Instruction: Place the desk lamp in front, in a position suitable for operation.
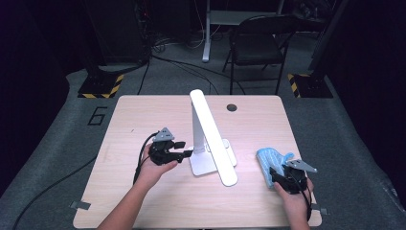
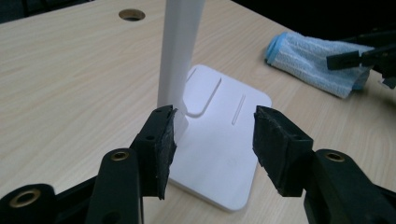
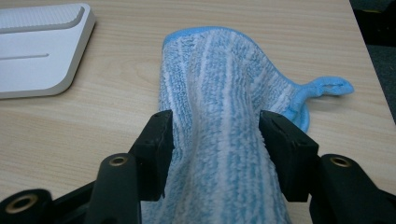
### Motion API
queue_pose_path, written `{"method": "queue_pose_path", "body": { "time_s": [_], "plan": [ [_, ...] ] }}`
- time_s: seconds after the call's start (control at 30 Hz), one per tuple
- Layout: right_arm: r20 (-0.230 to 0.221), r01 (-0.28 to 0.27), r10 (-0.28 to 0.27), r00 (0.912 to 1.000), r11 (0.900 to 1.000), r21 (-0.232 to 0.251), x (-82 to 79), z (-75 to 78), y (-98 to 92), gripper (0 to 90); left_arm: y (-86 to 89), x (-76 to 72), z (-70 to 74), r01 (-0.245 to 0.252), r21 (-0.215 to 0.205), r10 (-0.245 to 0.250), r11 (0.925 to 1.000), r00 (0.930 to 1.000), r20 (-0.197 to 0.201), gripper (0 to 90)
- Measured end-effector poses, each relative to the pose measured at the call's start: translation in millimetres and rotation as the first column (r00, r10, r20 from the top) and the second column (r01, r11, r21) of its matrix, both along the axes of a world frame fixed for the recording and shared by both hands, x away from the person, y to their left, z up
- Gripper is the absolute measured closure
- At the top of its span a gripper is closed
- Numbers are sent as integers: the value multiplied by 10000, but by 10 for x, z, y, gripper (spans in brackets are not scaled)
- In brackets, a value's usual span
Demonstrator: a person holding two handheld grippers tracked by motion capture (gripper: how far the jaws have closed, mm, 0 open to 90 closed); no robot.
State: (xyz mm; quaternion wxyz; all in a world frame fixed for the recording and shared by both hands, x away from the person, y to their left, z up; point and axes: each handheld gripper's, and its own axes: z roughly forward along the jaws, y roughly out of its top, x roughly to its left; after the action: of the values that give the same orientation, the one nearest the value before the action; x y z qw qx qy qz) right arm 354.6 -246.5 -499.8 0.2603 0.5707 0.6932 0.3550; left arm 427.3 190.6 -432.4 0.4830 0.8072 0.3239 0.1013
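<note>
A dark number "6" is standing on the grey floor point(image 1: 57, 125) just beyond the left far corner of the table point(image 1: 143, 108). No other text, label or brand is showing readable in the three views.

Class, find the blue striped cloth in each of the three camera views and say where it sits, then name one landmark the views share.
High view: the blue striped cloth lies right of centre, by the right gripper.
Left gripper view: upper right, on the table.
Right gripper view: centre, between that gripper's jaws.
Shared landmark: the white lamp base, also and.
</note>
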Motion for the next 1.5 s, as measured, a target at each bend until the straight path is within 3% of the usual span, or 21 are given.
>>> {"method": "queue_pose_path", "body": {
  "time_s": [0.17, 0.33, 0.43, 0.67, 0.97, 1.27, 1.4, 1.5],
  "plan": [
    [-75, 98, -97, 9999, 9998, 155, -5, -2, -4, 455, -34, 124, 95, -49, -61, 50, 10000, 9999, 151, 503],
    [111, 64, -67, 9999, 9997, 250, 6, -18, -13, 455, -70, 255, 144, -144, -112, 144, 9998, 9999, 44, 514],
    [-99, 72, -69, 9999, 9996, 258, 2, -11, -11, 455, -110, 320, 142, -80, -123, 80, 9999, 10000, 33, 514],
    [-107, 81, -78, 9999, 9995, 313, 7, -18, -15, 455, -223, 410, 100, 72, -30, -72, 10000, 9999, -97, 507],
    [-101, 31, -27, 9999, 9993, 374, 8, -22, -21, 452, -308, 440, 99, 197, -19, -197, 9998, 9998, -38, 513],
    [-2, 64, -64, 10000, 9977, 673, 10, -31, -32, 450, -298, 366, 104, 493, -2, -493, 9988, 9988, -77, 541],
    [-133, 51, -43, 9999, 9980, 628, 8, -24, -27, 448, -313, 336, 116, 658, -232, -660, 9976, 9978, -81, 558],
    [-139, 45, -37, 9999, 9979, 641, 9, -25, -25, 448, -350, 344, 131, 517, -256, -519, 9983, 9986, -40, 559]
  ]
}}
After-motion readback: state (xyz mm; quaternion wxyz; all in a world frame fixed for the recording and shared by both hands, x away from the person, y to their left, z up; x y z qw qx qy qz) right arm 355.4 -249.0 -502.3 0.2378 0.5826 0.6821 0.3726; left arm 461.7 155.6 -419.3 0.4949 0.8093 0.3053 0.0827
